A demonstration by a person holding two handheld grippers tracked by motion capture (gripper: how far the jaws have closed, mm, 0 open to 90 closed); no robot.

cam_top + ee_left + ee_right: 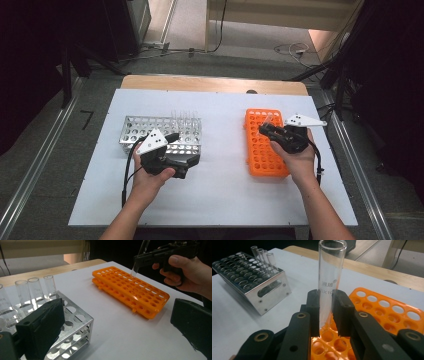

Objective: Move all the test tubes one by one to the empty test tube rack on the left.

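While the right gripper (326,315) pinches a glass tube (330,282) over the orange rack (264,145), the left gripper (120,322) stands spread beside it, near the metal rack (162,134) with four tubes (32,292).

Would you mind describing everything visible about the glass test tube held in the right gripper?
The test tube is clear glass, empty as far as can be seen, with an open rimmed top and faint printed lettering on its wall. The right gripper clamps it at its lower half between black jaws. It stands roughly upright, slightly tilted, its rounded bottom just over the holes of the orange rack.
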